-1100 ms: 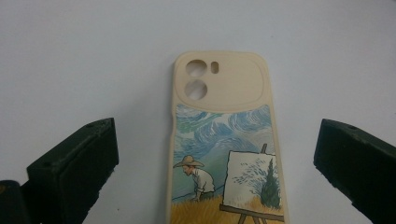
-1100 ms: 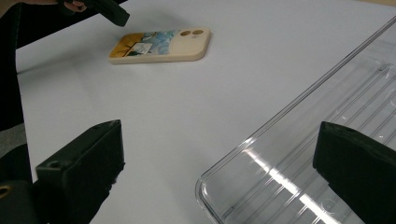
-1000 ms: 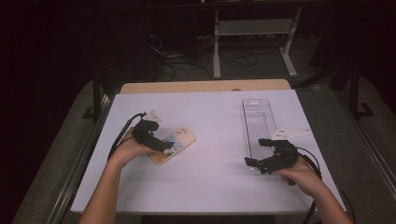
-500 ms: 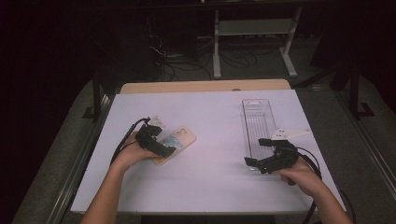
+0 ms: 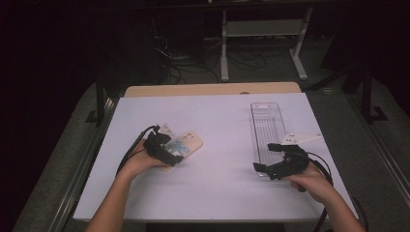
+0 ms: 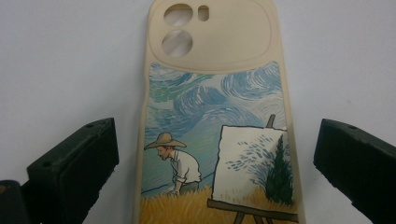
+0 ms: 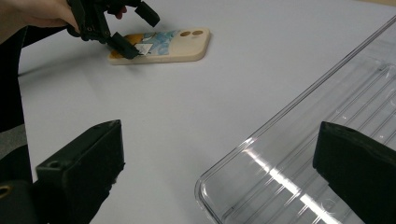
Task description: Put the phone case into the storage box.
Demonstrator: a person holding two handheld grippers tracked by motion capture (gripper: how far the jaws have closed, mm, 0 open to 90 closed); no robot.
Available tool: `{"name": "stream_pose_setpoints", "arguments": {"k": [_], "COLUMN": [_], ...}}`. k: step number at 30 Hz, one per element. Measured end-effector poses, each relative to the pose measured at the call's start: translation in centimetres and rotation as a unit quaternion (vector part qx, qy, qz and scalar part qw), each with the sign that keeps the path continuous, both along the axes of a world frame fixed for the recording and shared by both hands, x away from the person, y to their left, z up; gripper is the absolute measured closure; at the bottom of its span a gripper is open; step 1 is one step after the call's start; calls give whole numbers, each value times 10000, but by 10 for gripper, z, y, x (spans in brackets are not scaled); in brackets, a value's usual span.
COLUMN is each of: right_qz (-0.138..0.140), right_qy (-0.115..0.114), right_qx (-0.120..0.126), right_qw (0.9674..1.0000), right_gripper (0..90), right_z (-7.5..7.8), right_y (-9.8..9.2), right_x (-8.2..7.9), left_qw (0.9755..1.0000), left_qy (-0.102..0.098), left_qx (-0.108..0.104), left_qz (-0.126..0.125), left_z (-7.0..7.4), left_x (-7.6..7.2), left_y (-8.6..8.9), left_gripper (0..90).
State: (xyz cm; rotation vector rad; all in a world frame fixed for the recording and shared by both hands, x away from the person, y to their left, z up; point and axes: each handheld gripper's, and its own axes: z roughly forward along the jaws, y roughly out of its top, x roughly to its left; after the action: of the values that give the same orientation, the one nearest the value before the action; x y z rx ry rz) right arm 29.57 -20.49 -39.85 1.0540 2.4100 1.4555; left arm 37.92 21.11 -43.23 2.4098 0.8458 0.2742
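Bright table, dark surroundings, tray glare

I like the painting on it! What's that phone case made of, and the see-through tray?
Phone case: probably soft matte plastic or silicone; rounded cream edges, no glare, printed picture. Tray: clear hard plastic, glossy; the table shows through it and light glints on its ridges.

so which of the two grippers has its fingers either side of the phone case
The left gripper. Its open fingers straddle the painted phone case without touching it, while the right gripper hangs open at the near end of the clear tray.
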Motion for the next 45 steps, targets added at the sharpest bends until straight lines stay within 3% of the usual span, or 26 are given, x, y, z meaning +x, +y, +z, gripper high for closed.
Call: {"name": "stream_pose_setpoints", "arguments": {"k": [8,22,26,29,35,45], "right_qz": [0,-1,-3,-8,-10,-6], "right_qy": [11,12,10,7,19,5], "right_qx": [-2,-8,-9,-11,-10,-11], "right_qw": [10000,10000,10000,10000,10000,10000], "right_gripper": [15,15,15,15,15,15], "right_z": [0,0,0,0,0,0], "right_y": [0,0,0,0,0,0], "right_x": [0,0,0,-1,-1,0], "left_qw": [9999,9998,9998,9999,9999,9999], "left_qy": [20,192,188,61,-14,-17], "left_qx": [112,51,1,-24,-50,-92], "left_qz": [-54,-89,-90,-92,-90,-90], "left_z": [-4,-12,-12,-11,-12,-12], "left_x": [0,5,5,3,0,-1], "left_y": [-1,0,0,2,2,3], "left_gripper": [0,0,0,68,93,108]}}
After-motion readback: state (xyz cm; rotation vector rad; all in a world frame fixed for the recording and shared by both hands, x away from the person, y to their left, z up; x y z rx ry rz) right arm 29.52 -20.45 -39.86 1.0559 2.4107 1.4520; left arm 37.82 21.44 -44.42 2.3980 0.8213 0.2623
